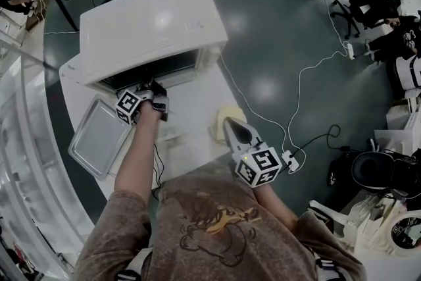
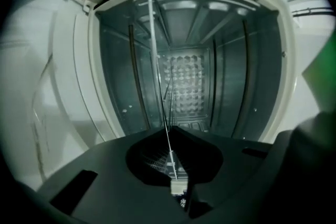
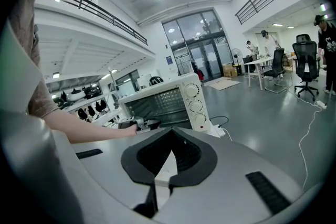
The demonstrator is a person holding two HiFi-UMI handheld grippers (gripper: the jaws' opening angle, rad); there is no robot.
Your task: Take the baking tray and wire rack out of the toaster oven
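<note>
A white toaster oven stands open on the white table. My left gripper reaches into its mouth and is shut on the front edge of the wire rack, which the tilted left gripper view shows as a thin upright line inside the oven cavity. The empty silver baking tray lies flat on the table, left of my left arm. My right gripper hovers over the table's right part, shut with nothing between its jaws. The oven shows ahead of it.
A pale yellow pad lies under the right gripper near the table's right edge. A white cable runs over the floor to a power strip. Office chairs and people stand far right. Shelving lines the left side.
</note>
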